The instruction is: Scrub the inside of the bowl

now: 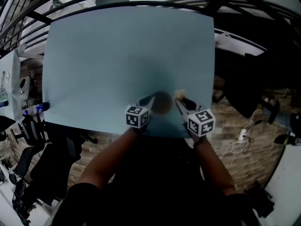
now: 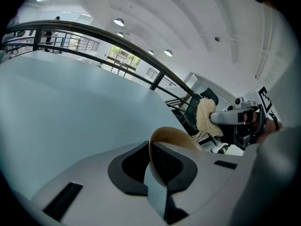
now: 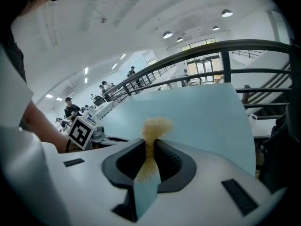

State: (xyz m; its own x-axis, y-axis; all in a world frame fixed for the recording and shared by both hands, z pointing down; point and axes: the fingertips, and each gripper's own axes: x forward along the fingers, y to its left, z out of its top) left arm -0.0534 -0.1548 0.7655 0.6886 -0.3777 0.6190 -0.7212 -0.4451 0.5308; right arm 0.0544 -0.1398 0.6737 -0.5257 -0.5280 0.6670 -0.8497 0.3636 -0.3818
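Note:
A tan bowl [image 2: 171,138] has its rim pinched between the jaws of my left gripper [image 2: 157,166], which is shut on it. In the head view the bowl [image 1: 162,102] hangs dark near the front edge of the pale blue table [image 1: 117,65], between both grippers. My right gripper [image 3: 150,161] is shut on a fluffy beige scrubbing pad [image 3: 155,126], which sticks out past its tips. From the left gripper view the pad [image 2: 205,117] is to the right of the bowl, apart from it. The left gripper [image 1: 149,100] and the right gripper [image 1: 181,100] flank the bowl.
The table's front edge lies just ahead of the person's arms. Black office chairs [image 1: 33,164] stand at the left, and cables [image 1: 244,135] lie on the brick-pattern floor at the right. A dark railing [image 3: 202,51] runs behind the table.

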